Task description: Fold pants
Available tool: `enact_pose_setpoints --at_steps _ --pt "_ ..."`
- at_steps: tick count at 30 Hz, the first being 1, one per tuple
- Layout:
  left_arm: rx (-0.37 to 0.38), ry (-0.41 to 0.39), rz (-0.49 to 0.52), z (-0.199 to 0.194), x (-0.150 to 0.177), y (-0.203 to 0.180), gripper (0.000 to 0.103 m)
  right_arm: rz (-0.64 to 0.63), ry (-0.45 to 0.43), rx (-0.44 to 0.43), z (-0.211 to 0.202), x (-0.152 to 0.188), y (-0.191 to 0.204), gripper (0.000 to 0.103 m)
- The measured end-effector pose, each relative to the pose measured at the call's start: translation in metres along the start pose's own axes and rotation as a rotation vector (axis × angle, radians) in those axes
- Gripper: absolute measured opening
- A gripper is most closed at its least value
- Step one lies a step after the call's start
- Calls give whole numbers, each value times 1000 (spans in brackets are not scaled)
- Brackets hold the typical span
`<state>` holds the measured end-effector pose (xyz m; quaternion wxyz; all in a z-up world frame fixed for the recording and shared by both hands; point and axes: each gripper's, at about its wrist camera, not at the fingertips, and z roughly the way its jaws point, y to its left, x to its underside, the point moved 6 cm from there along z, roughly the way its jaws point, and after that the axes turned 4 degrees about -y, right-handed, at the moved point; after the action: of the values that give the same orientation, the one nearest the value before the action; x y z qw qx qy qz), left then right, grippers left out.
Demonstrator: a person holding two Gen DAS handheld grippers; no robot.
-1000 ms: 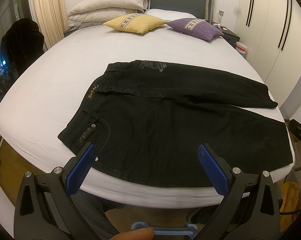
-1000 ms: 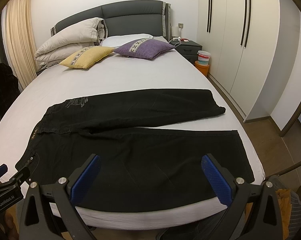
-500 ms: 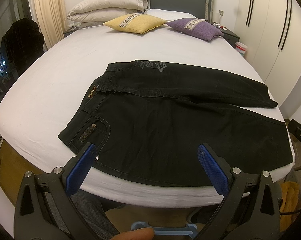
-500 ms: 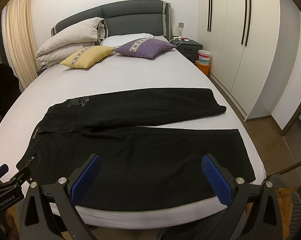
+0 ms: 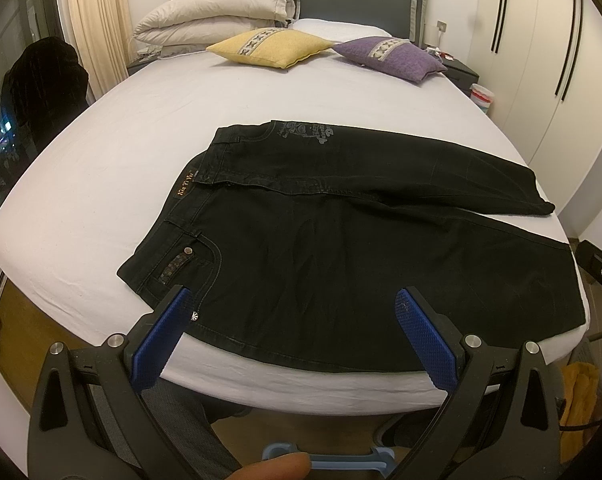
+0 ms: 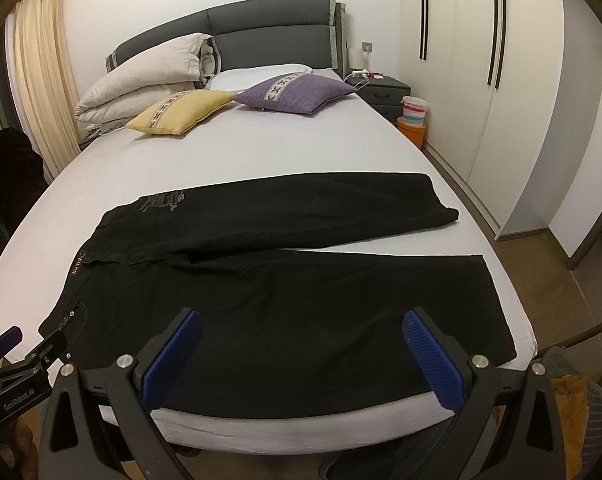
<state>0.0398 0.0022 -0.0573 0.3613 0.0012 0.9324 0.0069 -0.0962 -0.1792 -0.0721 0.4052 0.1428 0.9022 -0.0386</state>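
Two grippers hang at the foot of the bed, and I have neither on anything: the left gripper [image 5: 297, 316] and the right gripper [image 6: 301, 338] both have their blue-padded jaws spread wide, holding nothing, short of the cloth.

My task piece, the black denim pants [image 5: 341, 248], lies flat on the white-sheeted bed [image 5: 113, 168], near its foot edge. The waistband is to my left and the legs run to my right. The legs are splayed apart, the far one angled toward the pillows, the near one along the mattress edge. No fold looks made yet.

I judge this denim to be fairly heavy and stiff for cloth. It should hold a crease and slide as a sheet, not bunch up, but a pinch at one layer may let the rest sag. I would take the far leg at its hem with the right gripper and the far side of the waistband with the left, then bring that half over onto the near leg.

My left wrist view gives me the near pocket with its metal rivet [image 5: 187, 251] and the small tan label [image 5: 186, 189] on the waistband, both hard to make out from the other side. My right wrist view shows the near leg's hem [image 6: 497, 300] squarely, the grey nightstand [image 6: 383, 94] and the left tool's tip at the bottom left corner. A yellow cushion [image 6: 181, 112] and a purple cushion [image 6: 297, 92] sit well clear.
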Motion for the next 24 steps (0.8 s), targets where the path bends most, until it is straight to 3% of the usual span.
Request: enact_pose_setpoints --at_steps 6,12,16,19,24 --pt "1 -11 17 4 4 3 103 1 21 -66 0 -4 -1 103" --pt "85 -37 27 19 -8 25 103 -57 8 -211 4 -35 -4 103" --pt "188 -41 74 42 -39 43 103 -140 -19 -322 22 -79 4 103" --pt "179 20 160 73 -67 58 103 -215 -12 -410 46 -106 10 103" --pt "203 3 264 131 -138 76 103 -353 25 -535 96 -132 24 100"
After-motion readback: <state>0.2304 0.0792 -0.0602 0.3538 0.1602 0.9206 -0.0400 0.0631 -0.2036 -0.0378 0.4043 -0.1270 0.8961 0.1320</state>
